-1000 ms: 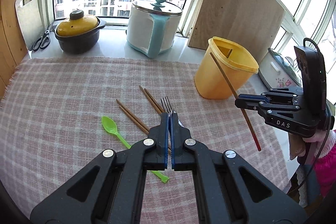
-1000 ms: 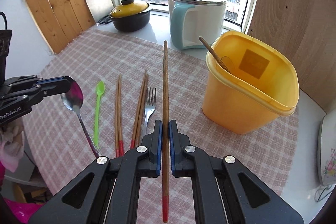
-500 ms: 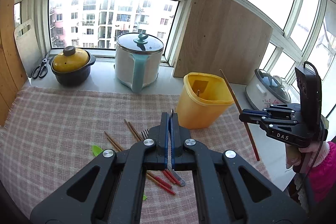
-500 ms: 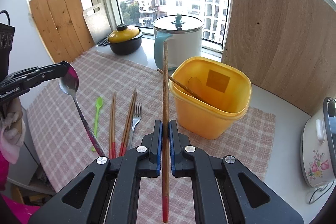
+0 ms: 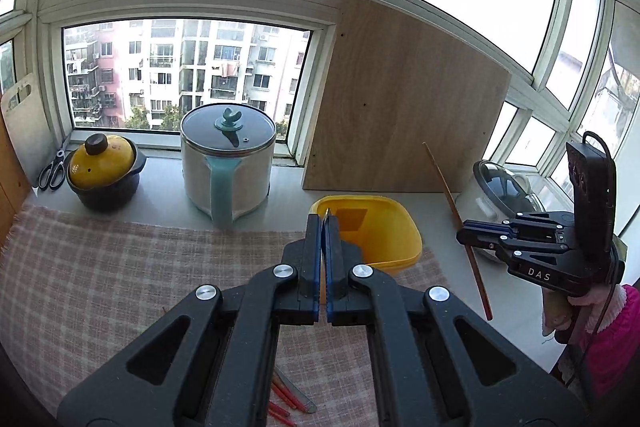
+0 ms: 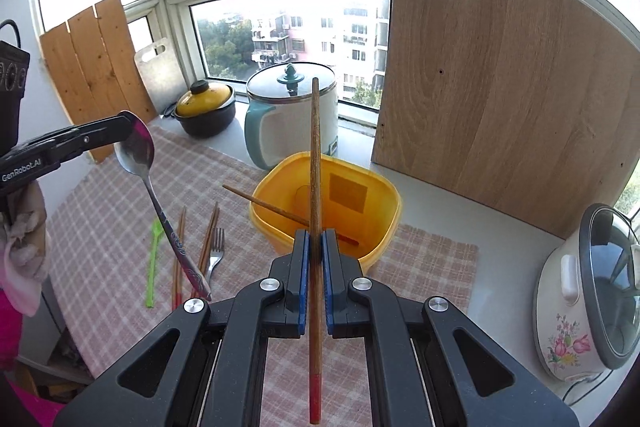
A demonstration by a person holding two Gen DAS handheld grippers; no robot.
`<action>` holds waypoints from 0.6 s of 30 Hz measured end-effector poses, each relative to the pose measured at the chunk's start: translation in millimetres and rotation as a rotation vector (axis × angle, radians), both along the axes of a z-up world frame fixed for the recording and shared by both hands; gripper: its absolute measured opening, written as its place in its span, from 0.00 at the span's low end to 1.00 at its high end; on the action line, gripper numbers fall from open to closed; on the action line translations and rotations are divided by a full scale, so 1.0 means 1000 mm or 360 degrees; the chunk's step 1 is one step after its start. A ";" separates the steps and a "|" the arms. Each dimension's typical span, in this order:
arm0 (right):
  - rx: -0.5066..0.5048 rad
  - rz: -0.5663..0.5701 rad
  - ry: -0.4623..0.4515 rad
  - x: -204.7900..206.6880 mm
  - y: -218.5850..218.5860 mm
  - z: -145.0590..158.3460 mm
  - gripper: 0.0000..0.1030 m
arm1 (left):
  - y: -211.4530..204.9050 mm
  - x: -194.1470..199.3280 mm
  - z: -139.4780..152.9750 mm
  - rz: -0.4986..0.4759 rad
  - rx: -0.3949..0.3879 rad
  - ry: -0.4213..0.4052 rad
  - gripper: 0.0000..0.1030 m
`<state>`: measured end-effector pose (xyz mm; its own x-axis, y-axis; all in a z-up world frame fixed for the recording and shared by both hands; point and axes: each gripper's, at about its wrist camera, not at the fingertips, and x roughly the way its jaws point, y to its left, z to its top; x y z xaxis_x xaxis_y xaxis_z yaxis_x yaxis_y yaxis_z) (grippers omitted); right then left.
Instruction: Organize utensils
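Right fingers (image 6: pixel 303 279) clamped on a chopstick (image 6: pixel 315 163), left gripper (image 5: pixel 324 227) on a spoon (image 6: pixel 138 151), yellow bin (image 6: pixel 384 227) with one chopstick inside (image 6: pixel 264 203).

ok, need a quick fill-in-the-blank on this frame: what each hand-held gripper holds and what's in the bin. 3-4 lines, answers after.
1. The left hand-held gripper is shut on a metal ____.
2. The right hand-held gripper is shut on a wooden ____ with a red end.
3. The yellow bin already has ____ chopstick leaning inside it.
4. The fork lies on the checked ____.

Answers: spoon; chopstick; one; cloth
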<state>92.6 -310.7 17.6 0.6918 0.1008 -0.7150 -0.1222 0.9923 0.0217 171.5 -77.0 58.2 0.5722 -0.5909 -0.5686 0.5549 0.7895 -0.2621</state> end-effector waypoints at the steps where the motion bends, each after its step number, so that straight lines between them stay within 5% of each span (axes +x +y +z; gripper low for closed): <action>1: 0.0003 -0.0003 -0.0006 0.003 -0.003 0.001 0.05 | -0.005 0.003 0.001 0.0008 -0.0006 -0.0003 0.00; 18: 0.0049 0.0027 -0.0070 0.066 -0.022 0.014 0.05 | -0.052 0.052 0.009 0.0110 0.0014 -0.0026 0.00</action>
